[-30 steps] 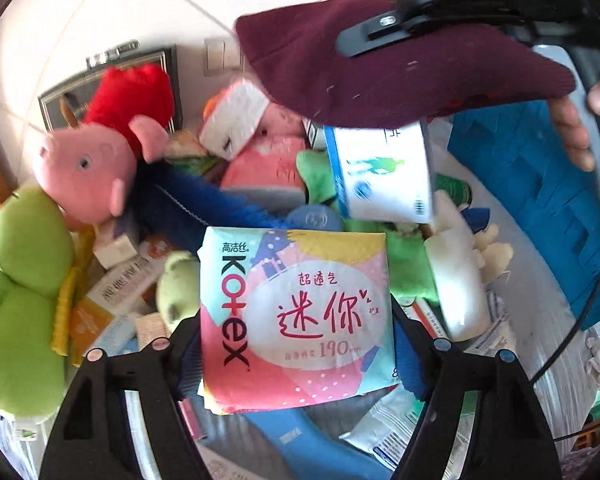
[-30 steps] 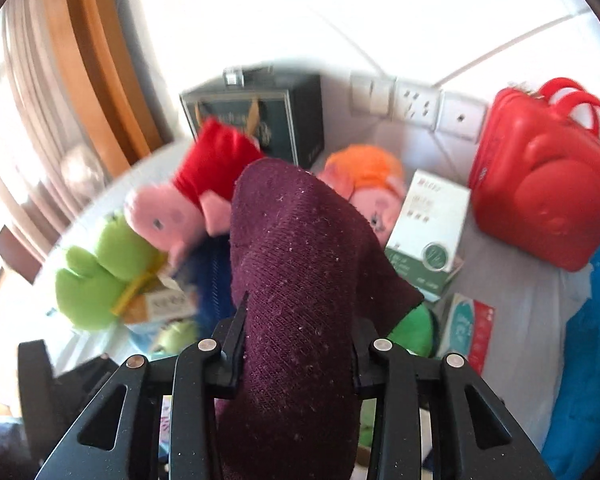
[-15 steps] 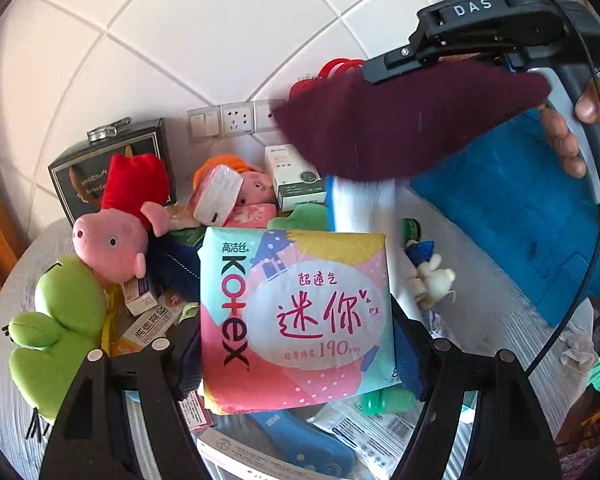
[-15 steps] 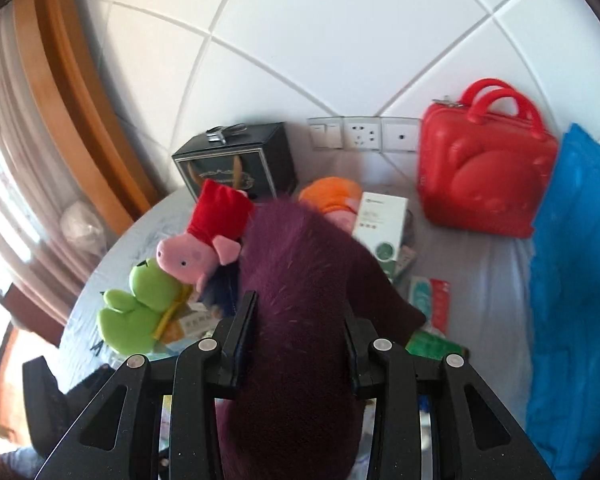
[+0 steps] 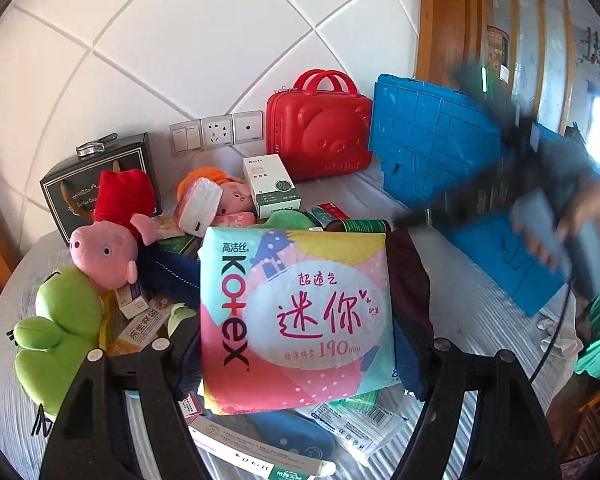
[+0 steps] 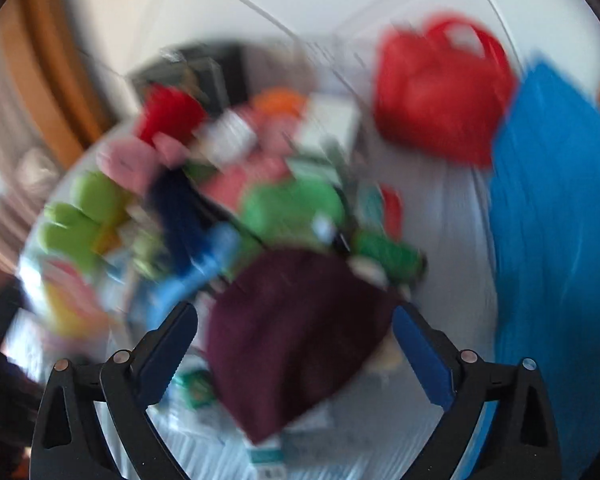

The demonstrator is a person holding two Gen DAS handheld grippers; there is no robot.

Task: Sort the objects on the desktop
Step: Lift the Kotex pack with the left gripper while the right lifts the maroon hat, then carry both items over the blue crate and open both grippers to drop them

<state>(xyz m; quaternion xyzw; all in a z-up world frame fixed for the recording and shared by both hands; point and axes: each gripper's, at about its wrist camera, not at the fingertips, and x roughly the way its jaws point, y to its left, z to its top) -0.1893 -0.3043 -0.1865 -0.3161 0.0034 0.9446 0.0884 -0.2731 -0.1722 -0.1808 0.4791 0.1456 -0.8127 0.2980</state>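
A pink and teal Kotex pack (image 5: pixel 296 316) fills the middle of the left wrist view, and my left gripper (image 5: pixel 298 344) is shut on its two sides above the cluttered round table (image 5: pixel 472 312). A maroon knit cloth (image 6: pixel 296 332) lies loose on the pile; its edge also shows just right of the pack, as the maroon cloth (image 5: pixel 410 280). My right gripper (image 6: pixel 294 316) hovers over that cloth with its jaws opening wide, and the blue pads do not touch it. The right wrist view is heavily blurred.
At the back wall stand a red bear case (image 5: pixel 320 128), a blue plastic crate (image 5: pixel 440 152) and a black box (image 5: pixel 96 172). A pink pig plush (image 5: pixel 104 248), a green frog plush (image 5: pixel 60 328), a white and green carton (image 5: pixel 270 184) and small packets crowd the table.
My right gripper has opened and let go of the maroon cloth, which dropped onto the pile, and it has swung off to the right. My left gripper has risen with the pack.
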